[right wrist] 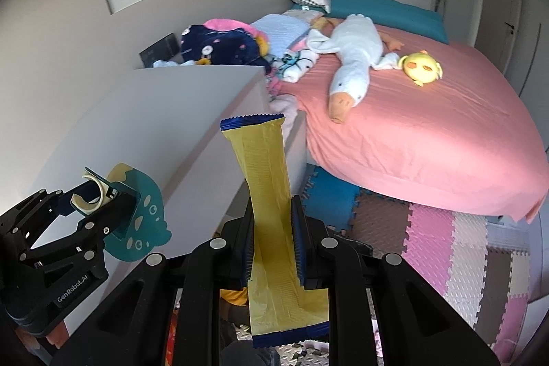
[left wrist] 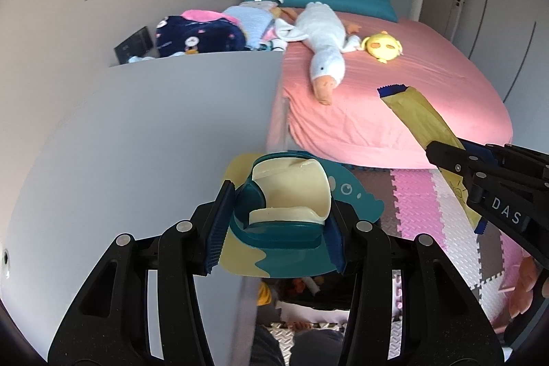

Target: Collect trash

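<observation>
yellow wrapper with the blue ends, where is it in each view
Left wrist view: the yellow wrapper slants in from the right, clamped in the right hand-held gripper, over the pink bed.
Right wrist view: it stands centre frame, upright, pinched between that hand-held gripper's fingers.
Shared landmark: the white goose plush on the bed.

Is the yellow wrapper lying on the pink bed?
No, the right gripper is shut on the yellow wrapper, holding it up in the air in front of the pink bed.
</observation>
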Demonstrator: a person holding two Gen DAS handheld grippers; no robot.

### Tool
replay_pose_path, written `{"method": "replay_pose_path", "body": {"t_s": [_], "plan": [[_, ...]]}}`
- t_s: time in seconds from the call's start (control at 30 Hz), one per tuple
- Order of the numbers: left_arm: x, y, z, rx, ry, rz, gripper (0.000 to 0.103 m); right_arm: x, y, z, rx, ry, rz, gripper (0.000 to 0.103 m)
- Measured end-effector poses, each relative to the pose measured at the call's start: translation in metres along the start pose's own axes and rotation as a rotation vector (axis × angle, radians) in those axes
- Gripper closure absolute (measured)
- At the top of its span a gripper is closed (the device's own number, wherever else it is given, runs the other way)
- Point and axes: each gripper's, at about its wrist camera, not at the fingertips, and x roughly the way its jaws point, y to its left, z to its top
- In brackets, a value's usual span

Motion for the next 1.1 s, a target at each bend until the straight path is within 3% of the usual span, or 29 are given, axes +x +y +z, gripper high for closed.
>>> {"method": "replay_pose_path", "body": {"t_s": [0.47,0.5,0.53,0.57,0.6,0.67,1.1], "plan": [[0.021,-0.053,0.006,0.08,0.032,-0.071,0.055,0.004,-0.049,-0.004,0.086,0.012,-0.077,0.082],[0.023,-0.055,0.007,0.087,0.038,-0.076,0.055,0.006,-0.052,-0.002,0.091,0.017,-0.087,0.07],[0.026,-0.059,0.008,0.101,0.051,-0.082,0.038,0.008,-0.053,-0.001,0.093,0.02,-0.097,0.042],[0.027,-0.06,0.009,0.104,0.053,-0.074,0.009,0.007,-0.056,0.001,0.096,0.017,-0.112,0.029],[0.027,-0.06,0.01,0.101,0.043,-0.056,0.007,0.006,-0.058,0.003,0.1,-0.001,-0.14,0.024],[0.023,-0.059,0.011,0.091,0.005,-0.044,0.007,0.002,-0.061,0.007,0.102,-0.022,-0.17,0.024],[0.025,-0.044,0.009,0.017,0.029,-0.046,0.007,0.0,-0.068,0.006,0.121,-0.024,-0.148,0.023]]}}
